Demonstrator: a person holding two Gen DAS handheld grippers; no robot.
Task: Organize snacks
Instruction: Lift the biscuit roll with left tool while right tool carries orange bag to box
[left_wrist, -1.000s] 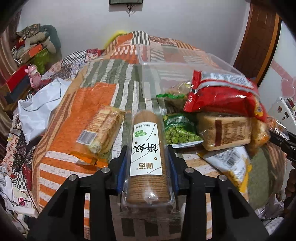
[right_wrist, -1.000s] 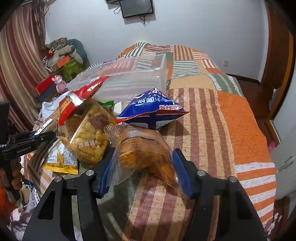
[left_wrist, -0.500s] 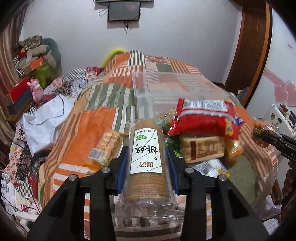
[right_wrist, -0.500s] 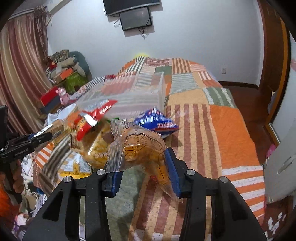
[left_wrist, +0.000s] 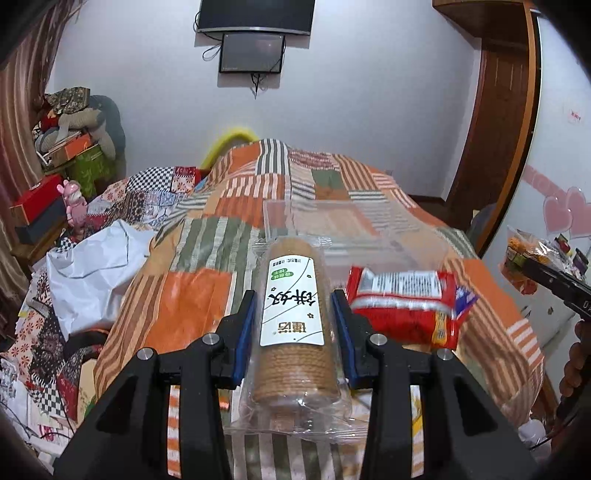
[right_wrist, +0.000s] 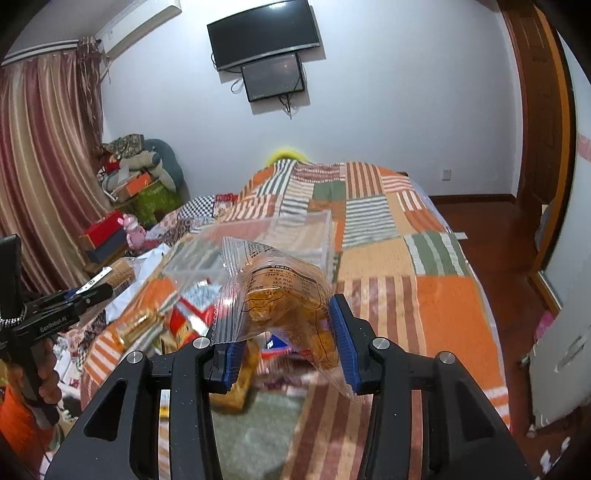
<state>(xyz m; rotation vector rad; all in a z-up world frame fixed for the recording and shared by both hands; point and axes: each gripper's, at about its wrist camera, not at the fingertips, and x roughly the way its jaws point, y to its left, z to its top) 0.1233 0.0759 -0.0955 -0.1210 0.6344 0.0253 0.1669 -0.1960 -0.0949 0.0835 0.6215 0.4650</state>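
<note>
My left gripper (left_wrist: 293, 334) is shut on a clear sleeve of round brown biscuits (left_wrist: 293, 321) with a white label, held above the bed. My right gripper (right_wrist: 284, 336) is shut on a clear bag of orange-yellow snacks (right_wrist: 284, 295), also lifted; it shows at the right edge of the left wrist view (left_wrist: 532, 251). A clear plastic storage box (left_wrist: 332, 225) stands open on the patchwork bedspread ahead; in the right wrist view it (right_wrist: 273, 236) lies just beyond the held bag. A red snack bag (left_wrist: 406, 306) lies to the right of the biscuits.
More snack packets (right_wrist: 147, 325) lie in a blurred heap below the right gripper. A white plastic bag (left_wrist: 92, 269) lies at the bed's left edge. Boxes and a pink toy (left_wrist: 74, 199) crowd the left side. A wooden door (left_wrist: 495, 129) stands at the right.
Both grippers have risen with their snacks. The snack heap has dropped low in both views and the wall screens have come into sight. The right gripper closed tighter on its bag.
</note>
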